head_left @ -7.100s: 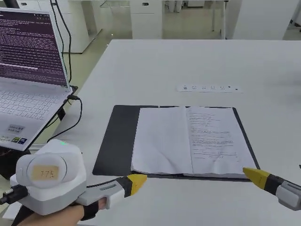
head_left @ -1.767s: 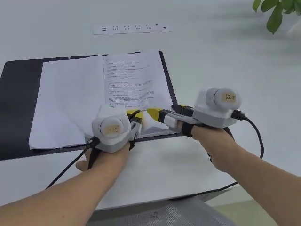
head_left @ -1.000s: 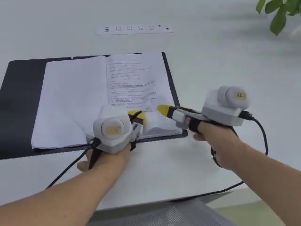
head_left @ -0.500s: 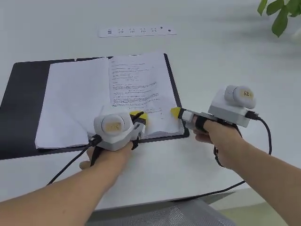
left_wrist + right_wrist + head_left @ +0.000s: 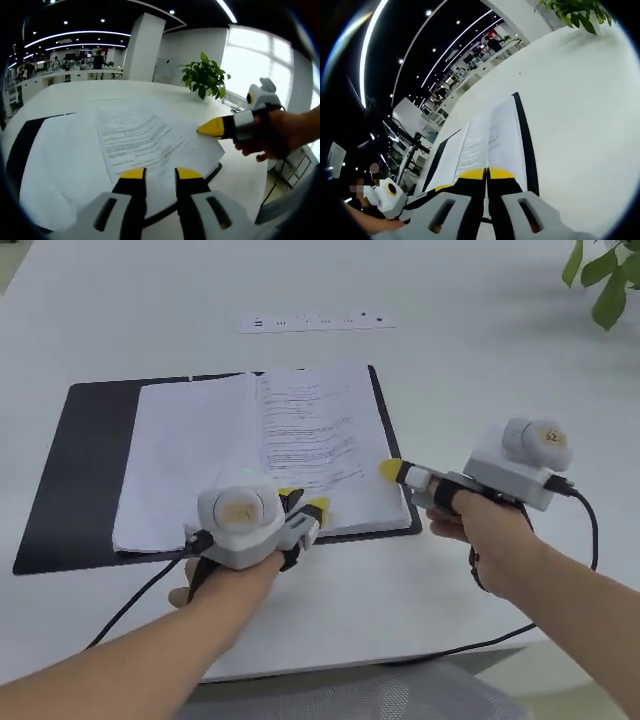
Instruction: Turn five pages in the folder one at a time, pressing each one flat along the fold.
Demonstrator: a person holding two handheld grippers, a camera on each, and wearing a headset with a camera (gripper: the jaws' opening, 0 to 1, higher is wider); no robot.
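The black folder (image 5: 80, 470) lies open on the white table, with a blank sheet (image 5: 190, 460) on its left side and a printed page (image 5: 310, 430) on the right. My left gripper (image 5: 304, 501) is open, its yellow tips spread just over the printed page's near edge (image 5: 130, 132). The same gripper (image 5: 160, 173) has paper showing in the gap between its jaws. My right gripper (image 5: 390, 470) is shut with nothing in it, its tip at the page's right edge. It comes in from the right as a single yellow point (image 5: 210, 129). The right gripper's (image 5: 486, 174) jaws look along the folder's black border (image 5: 522, 130).
A white power strip (image 5: 315, 321) lies on the table beyond the folder. A potted plant (image 5: 605, 275) stands at the far right corner. Cables trail from both grippers toward the table's near edge (image 5: 480, 645). Bare tabletop spreads to the right of the folder.
The right gripper has drawn back rightward from the page's lower corner to its right edge. The left gripper stays at the near edge. The head camera has shifted.
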